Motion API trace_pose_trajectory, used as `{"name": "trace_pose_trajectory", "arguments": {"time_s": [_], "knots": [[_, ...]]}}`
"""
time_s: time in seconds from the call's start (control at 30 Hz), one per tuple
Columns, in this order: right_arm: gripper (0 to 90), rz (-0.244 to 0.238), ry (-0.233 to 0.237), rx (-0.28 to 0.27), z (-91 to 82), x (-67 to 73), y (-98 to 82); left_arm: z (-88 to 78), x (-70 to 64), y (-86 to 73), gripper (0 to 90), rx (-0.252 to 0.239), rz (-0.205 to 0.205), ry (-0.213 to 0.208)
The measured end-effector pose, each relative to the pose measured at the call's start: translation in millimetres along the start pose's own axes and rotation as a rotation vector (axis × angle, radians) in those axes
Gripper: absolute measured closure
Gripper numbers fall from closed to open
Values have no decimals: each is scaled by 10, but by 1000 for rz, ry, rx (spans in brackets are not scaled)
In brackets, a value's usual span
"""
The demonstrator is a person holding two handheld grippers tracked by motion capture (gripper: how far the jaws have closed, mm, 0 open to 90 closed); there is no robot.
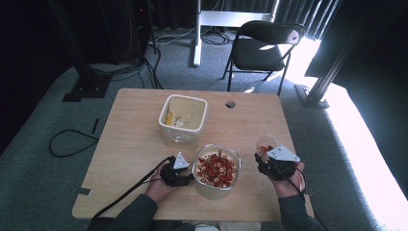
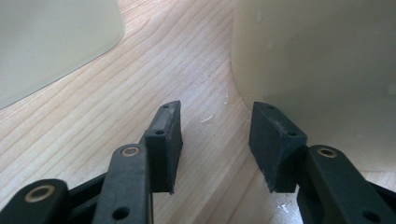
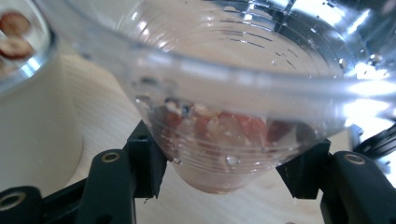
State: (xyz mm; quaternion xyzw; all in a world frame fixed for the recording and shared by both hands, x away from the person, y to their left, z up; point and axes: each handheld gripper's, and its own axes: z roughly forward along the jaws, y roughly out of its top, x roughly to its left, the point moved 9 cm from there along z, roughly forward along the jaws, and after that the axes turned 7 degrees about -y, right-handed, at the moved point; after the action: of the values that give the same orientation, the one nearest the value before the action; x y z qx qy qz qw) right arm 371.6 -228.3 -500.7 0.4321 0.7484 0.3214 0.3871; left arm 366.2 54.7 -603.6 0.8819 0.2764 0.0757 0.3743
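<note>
Right gripper (image 3: 229, 172) clamped on clear plastic cup (image 3: 224, 93) low on its wall, lifted right of cereal bowl (image 1: 217, 169). Light, thin, crushable, slick; best gripped gently near base. Left gripper (image 2: 215, 140) unclenched, empty, beside bowl's left wall.
</note>
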Motion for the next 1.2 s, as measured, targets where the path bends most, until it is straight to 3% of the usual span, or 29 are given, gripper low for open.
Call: {"name": "trace_pose_trajectory", "arguments": {"time_s": [0.03, 0.1, 0.23, 0.5, 0.7, 0.83, 1.2], "knots": [[413, 0, 0, 0, 0, 0, 0, 0, 0, 0, 518, 0, 0, 0], [413, -50, -15, -16, -52, 5, 157, -1, 12, -2, 502, 1, 2, -2], [414, -80, -13, -35, -95, 38, 314, -11, 32, -12, 466, 9, 3, -2], [415, -204, -40, -42, -142, 156, 471, -63, 109, -52, 440, 14, 0, 18], [415, -237, -36, -43, -149, 215, 527, -110, 178, -102, 417, -5, -2, 37], [415, -260, -39, -47, -160, 236, 565, -116, 197, -122, 406, -29, -25, 25], [415, -299, -41, -62, -196, 280, 671, -115, 210, -128, 394, -37, -13, 21]]}}
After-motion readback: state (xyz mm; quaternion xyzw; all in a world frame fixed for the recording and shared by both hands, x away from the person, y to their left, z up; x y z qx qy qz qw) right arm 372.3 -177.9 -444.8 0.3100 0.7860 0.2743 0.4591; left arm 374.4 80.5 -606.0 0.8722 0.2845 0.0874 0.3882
